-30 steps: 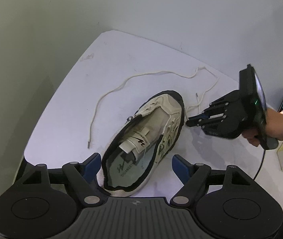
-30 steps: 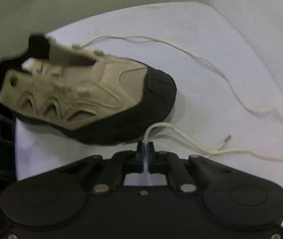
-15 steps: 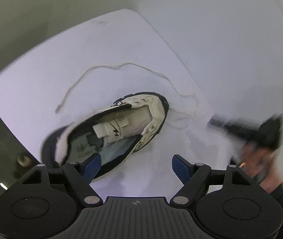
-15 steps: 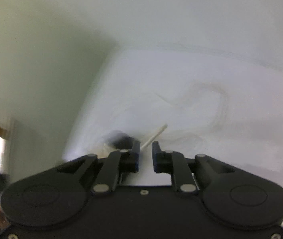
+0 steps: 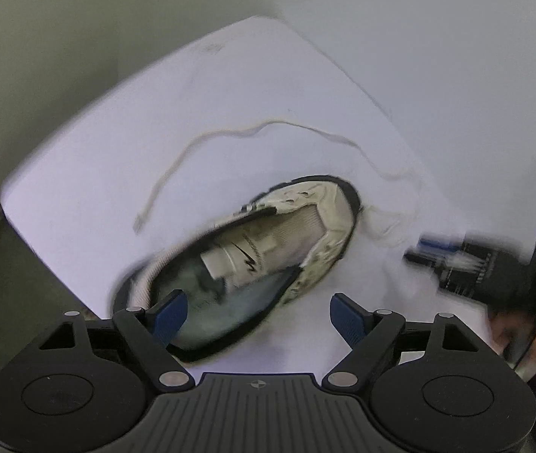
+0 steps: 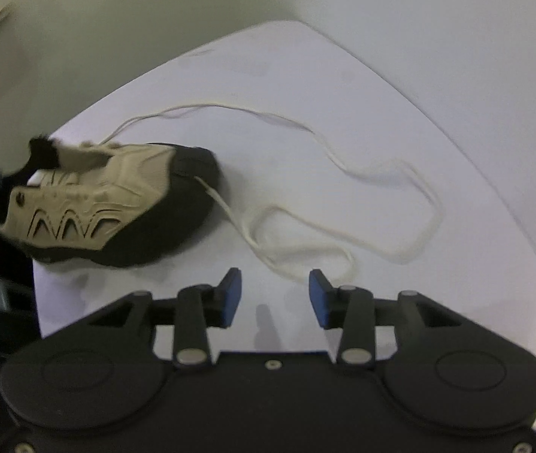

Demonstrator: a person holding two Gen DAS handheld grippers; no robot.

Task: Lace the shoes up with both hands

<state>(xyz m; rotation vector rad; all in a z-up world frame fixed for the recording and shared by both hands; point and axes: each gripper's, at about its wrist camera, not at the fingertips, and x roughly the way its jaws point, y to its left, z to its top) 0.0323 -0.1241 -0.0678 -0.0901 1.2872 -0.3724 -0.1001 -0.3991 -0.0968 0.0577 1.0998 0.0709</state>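
Observation:
A beige shoe (image 5: 264, 249) with a black sole lies on the white table (image 5: 116, 143), its opening facing my left gripper (image 5: 256, 313), which is open and empty just above the heel. The shoe also shows in the right wrist view (image 6: 116, 200), toe to the right. A cream lace (image 6: 381, 204) runs from the toe and lies in loose loops on the table; its far end (image 5: 143, 219) lies left of the shoe. My right gripper (image 6: 275, 298) is open and empty, just short of the lace loops. It appears blurred in the left wrist view (image 5: 494, 264).
The table's far corner (image 6: 286, 26) meets a pale wall. The table's left edge (image 5: 22, 222) drops to a dark floor.
My right gripper was shut on the lace a second ago; it has opened and the lace now lies on the table. The left gripper has swung and come closer to the heel.

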